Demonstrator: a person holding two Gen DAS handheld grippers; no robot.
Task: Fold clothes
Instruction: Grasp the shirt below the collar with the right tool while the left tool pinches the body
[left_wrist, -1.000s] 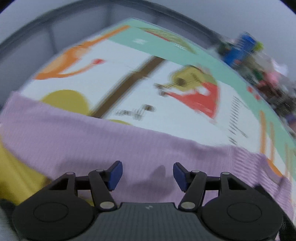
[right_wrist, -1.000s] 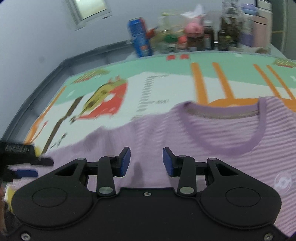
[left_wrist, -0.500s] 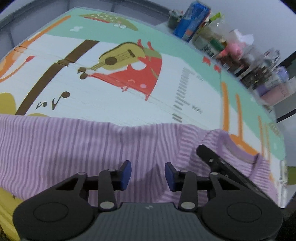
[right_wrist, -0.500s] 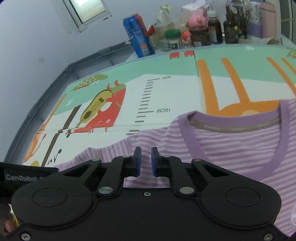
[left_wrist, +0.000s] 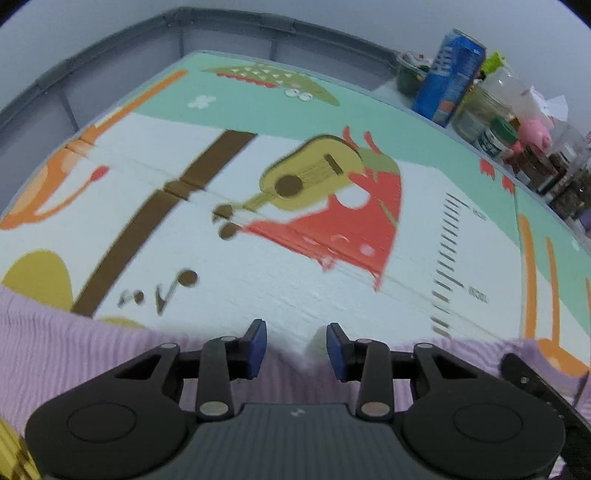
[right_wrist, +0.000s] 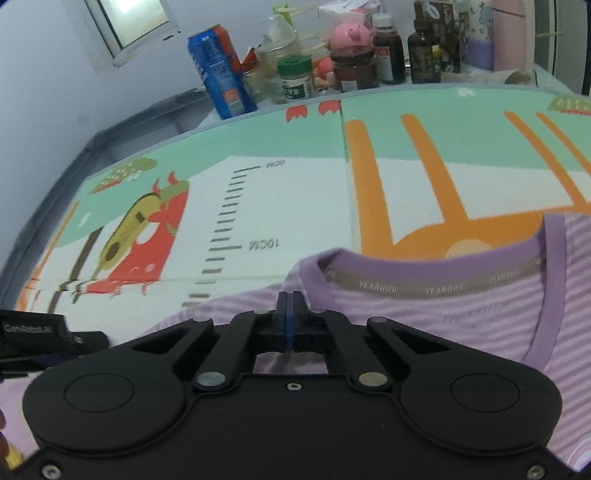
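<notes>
Ribbed striped cloth shirt (right_wrist: 461, 325), matt textured foam mat (right_wrist: 295, 206), glossy metal can (right_wrist: 218, 74)

Lighting: even, soft, moderately bright; a lit window (right_wrist: 129, 22) at upper left of the right view. Shadows: faint. Blur: motion smear on mat (left_wrist: 295, 258) print, left view; right view sharper. Distortion: strong fisheye bowing, dark corners.

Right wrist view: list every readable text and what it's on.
"YEARIDOL", repeated: neck tape of the purple striped shirt.
"10CM", upside down: ruler print on the play mat.
"GenRobot.AI": left gripper's side.
Print under the shirt's neck tape, "0CM"-like mat mark, blue can, jar labels: too blurred to read.
</notes>
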